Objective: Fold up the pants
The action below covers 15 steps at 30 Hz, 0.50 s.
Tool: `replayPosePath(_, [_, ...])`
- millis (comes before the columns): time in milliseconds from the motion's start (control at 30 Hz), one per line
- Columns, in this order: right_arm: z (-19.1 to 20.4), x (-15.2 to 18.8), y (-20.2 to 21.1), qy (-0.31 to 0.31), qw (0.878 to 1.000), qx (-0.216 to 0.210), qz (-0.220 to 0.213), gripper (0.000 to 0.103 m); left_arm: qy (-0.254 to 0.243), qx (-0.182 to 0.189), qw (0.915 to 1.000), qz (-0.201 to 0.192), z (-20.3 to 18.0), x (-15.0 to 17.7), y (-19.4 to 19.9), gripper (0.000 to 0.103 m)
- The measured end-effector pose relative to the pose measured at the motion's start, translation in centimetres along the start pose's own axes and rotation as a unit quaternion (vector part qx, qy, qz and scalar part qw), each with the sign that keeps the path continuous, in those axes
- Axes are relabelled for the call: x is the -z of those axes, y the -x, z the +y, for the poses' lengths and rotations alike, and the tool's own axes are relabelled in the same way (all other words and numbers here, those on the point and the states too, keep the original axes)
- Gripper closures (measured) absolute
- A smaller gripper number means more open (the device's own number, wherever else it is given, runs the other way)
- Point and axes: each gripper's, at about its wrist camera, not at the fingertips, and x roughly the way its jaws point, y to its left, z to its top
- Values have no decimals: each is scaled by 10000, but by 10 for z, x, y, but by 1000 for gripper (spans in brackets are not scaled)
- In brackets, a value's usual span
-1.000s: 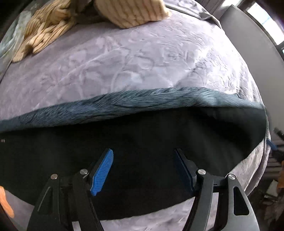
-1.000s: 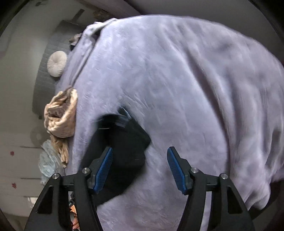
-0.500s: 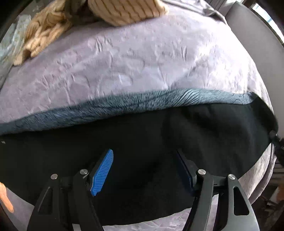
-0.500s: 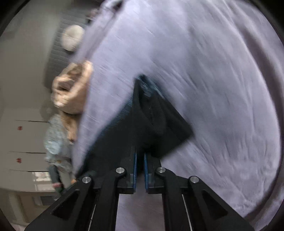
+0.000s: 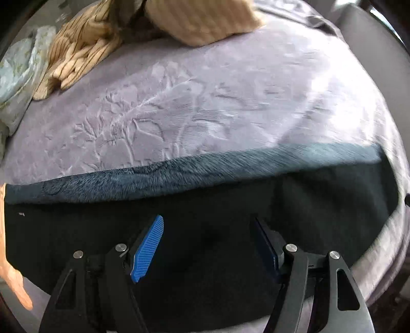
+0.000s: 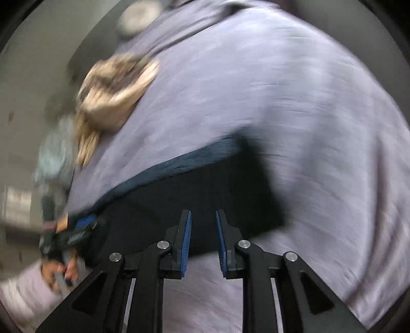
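Black pants (image 5: 77, 230) with a teal fleecy inner edge (image 5: 179, 174) lie flat on a lavender embossed blanket (image 5: 179, 102). My left gripper (image 5: 207, 219) hangs open just above the black cloth, nothing between its blue pads. In the right wrist view the pants (image 6: 192, 189) stretch from lower left to a squared end at the middle. My right gripper (image 6: 203, 212) is over their near edge, its jaws opening with a narrow gap and no cloth caught between them. The left gripper (image 6: 69, 235) shows at the pants' far left, held by a hand (image 6: 56, 271).
A beige striped garment (image 5: 84, 46) is heaped at the blanket's far edge, also visible as a beige heap (image 6: 115, 87). Pale blue patterned cloth (image 5: 18, 66) lies beside it. A round cushion (image 6: 138, 15) sits beyond the bed. Bare blanket spreads to the right of the pants.
My right gripper went from wide open to shut and has parted again, rolling and swinging across over the pants, which now lie spread out flat. The left gripper crept slightly across them.
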Motion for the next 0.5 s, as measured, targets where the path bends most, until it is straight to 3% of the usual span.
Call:
replayPosePath(133, [29, -22, -89, 504, 9966, 291, 591, 80, 422, -105, 9990, -42, 9, -30, -31, 31])
replayPosePath(200, [23, -34, -109, 526, 9959, 503, 535, 83, 442, -122, 9989, -134, 8, -44, -38, 30])
replayPosePath(300, [10, -51, -106, 265, 9969, 715, 202, 83, 459, -271, 9982, -279, 16, -66, -42, 30])
replayPosePath(400, [-4, -61, -91, -100, 9963, 839, 131, 79, 744, -299, 9966, -208, 37, -80, -35, 30])
replayPosePath(500, [2, -54, -69, -166, 9985, 494, 170, 68, 704, -378, 9964, -294, 59, -65, -7, 30])
